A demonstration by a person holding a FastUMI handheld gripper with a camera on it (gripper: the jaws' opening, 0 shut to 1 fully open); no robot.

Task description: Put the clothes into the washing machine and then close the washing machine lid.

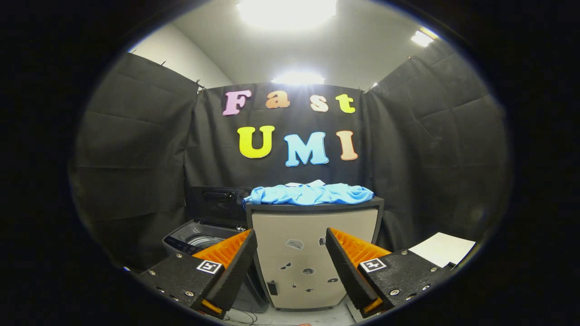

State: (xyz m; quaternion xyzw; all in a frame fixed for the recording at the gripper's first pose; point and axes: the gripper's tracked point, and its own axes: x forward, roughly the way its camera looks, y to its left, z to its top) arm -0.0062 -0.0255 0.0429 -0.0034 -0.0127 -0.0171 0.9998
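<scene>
Two fingers of the gripper (291, 267) are standing wide apart, holding nothing, aiming level at a beige cabinet (308, 253) ahead. Open floor is lying between them. Blue clothes (310, 194) are sprawling over the cabinet's top, reaching its front edge. Left, beyond, the washing machine (204, 235) is sitting apparently open, lid (217, 203) raised.

Gripper (291, 256) fingers spread apart, empty. Beyond them, crumpled light-blue cloth garment (310, 194) lies atop beige dark-topped cabinet (312, 235). Grey top-loading washing machine (201, 237) just beside cabinet, dark lid (217, 203) raised.
</scene>
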